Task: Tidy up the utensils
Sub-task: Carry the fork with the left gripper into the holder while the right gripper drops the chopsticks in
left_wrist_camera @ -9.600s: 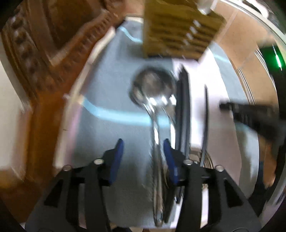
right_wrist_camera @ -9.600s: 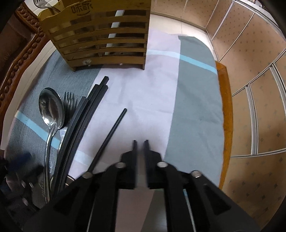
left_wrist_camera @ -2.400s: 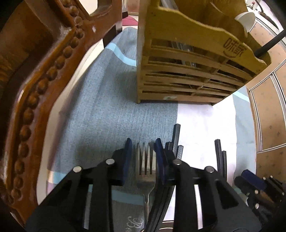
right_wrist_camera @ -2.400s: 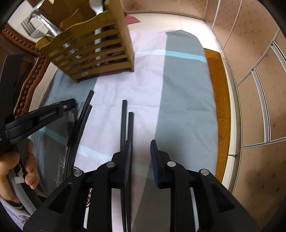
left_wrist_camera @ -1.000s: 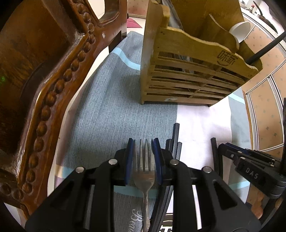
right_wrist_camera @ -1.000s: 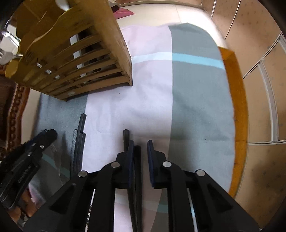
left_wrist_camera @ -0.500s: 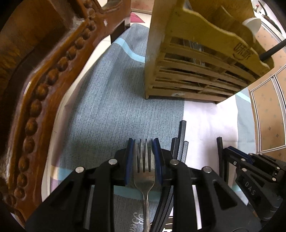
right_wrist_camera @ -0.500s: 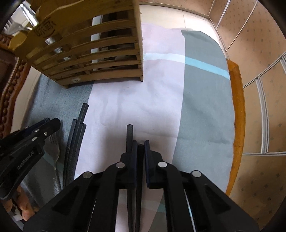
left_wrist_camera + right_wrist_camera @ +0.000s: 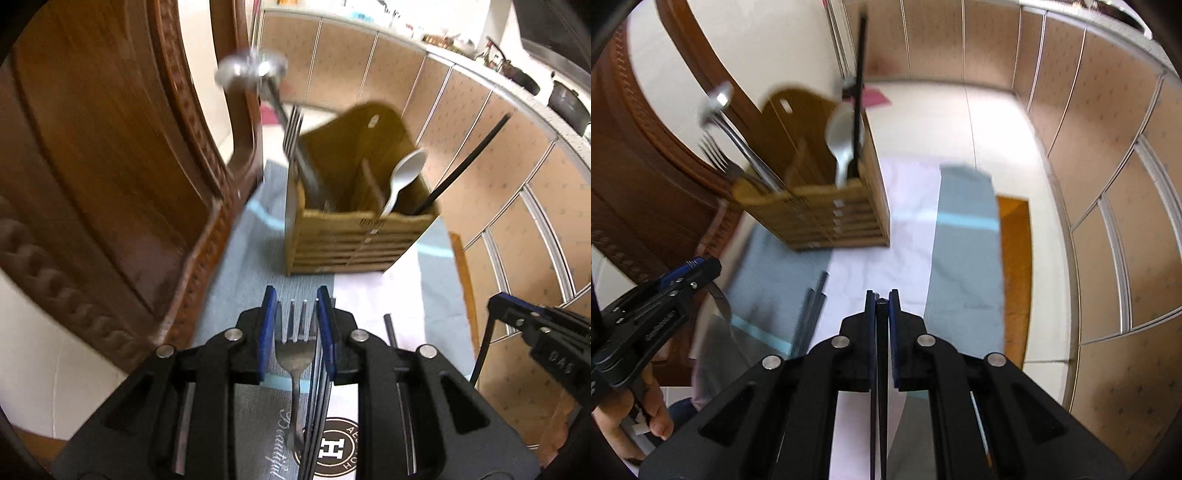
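Bare cloth (image 9: pixel 964 258) flanks right gripper (image 9: pixel 882 297) pinching chopsticks (image 9: pixel 882 369); left gripper (image 9: pixel 297 295) seemingly clamps fork (image 9: pixel 295 343).

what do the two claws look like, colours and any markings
Both the left claw and right claw are black plastic frames with triangular cutouts, silver round bolts at the joints and blue pads lining the fingers. White lettering runs along each side. A bare hand grips the left one.

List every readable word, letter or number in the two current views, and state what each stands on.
"Beautiful", cut off below: script on the cloth.
"H" with small ring lettering, too small to read: round emblem on the cloth.
"DAS", upside down: right gripper.
Left gripper label: too blurred.
Holder mark: too blurred.
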The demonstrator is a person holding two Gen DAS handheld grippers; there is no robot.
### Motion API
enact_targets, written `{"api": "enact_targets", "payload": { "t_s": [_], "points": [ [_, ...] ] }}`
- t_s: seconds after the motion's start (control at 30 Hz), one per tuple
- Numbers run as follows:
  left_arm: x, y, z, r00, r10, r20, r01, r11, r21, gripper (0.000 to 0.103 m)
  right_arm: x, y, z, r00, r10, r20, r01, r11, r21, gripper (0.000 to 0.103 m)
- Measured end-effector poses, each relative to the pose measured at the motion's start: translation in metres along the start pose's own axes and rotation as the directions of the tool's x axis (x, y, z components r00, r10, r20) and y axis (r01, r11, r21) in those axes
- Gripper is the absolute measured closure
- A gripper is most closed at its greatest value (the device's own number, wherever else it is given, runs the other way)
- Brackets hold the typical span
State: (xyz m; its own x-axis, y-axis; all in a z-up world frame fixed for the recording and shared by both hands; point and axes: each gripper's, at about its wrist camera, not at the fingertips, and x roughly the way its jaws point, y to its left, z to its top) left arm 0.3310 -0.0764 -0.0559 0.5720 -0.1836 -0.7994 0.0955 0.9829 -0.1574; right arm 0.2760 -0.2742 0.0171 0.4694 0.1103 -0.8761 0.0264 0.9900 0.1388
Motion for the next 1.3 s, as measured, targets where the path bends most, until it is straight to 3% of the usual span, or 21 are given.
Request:
{"api": "enact_targets", "payload": {
  "t_s": [0.13, 0.27, 0.47, 0.63, 1.3],
  "points": [
    [-0.022, 0.000, 0.002, 0.999, -0.005, 0.053, 0.004, 1.000, 0.012, 0.081, -0.039, 0.009, 0.000, 0.995, 0.016, 0.100, -0.015, 1.000, -0.011, 0.095],
    [-0.040, -0.001, 0.004, 0.996, -0.008, 0.087, 0.007, 1.000, 0.015, 0.081, -0.075, 0.019, 0.001, 0.974, 0.004, 0.228, 0.003, 1.000, -0.031, 0.095],
    [-0.067, -0.007, 0.008, 0.991, -0.004, 0.133, 0.001, 1.000, 0.026, 0.081, -0.108, 0.029, 0.002, 0.948, 0.005, 0.318, 0.011, 0.999, -0.046, 0.095],
    [-0.079, -0.011, 0.013, 0.987, -0.002, 0.160, -0.004, 0.999, 0.038, 0.081, -0.116, 0.032, 0.003, 0.940, 0.006, 0.340, 0.012, 0.999, -0.051, 0.095],
    [-0.071, -0.017, 0.015, 0.990, -0.011, 0.144, 0.002, 0.998, 0.066, 0.081, -0.106, 0.044, 0.005, 0.953, 0.006, 0.304, 0.020, 0.997, -0.081, 0.095]
  ]
}}
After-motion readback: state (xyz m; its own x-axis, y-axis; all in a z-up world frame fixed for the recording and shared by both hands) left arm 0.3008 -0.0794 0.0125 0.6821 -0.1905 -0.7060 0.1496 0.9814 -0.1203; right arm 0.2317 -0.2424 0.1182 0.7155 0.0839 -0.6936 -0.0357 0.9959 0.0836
